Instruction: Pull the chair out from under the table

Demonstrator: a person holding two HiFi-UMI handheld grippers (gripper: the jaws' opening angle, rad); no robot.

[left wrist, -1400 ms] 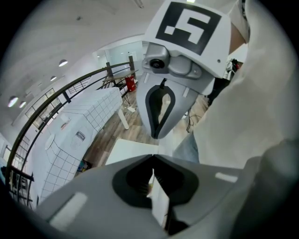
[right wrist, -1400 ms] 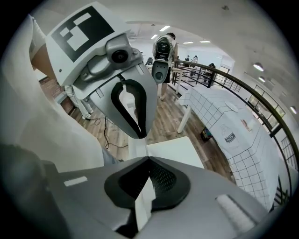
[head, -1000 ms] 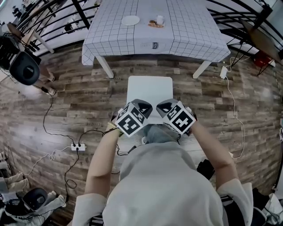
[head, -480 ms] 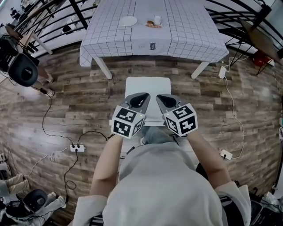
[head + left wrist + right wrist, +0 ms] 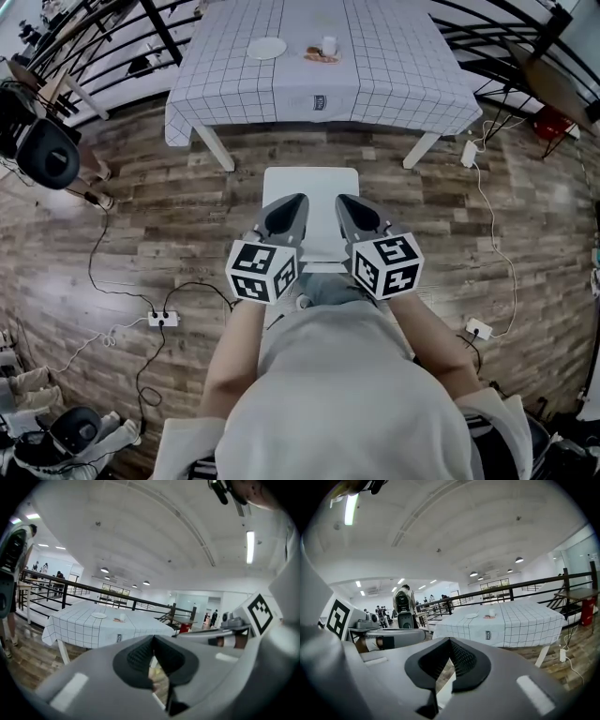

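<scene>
Left gripper [image 5: 298,201], right gripper [image 5: 341,200] – jaws together, empty, above chair [image 5: 309,183]. Risk – dragged legs snag floor cable [image 5: 199,280].

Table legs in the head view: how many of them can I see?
2. The left leg sticks out below the tablecloth at the near left corner, the right leg at the near right corner. The far legs may be hidden behind the cloth.
</scene>
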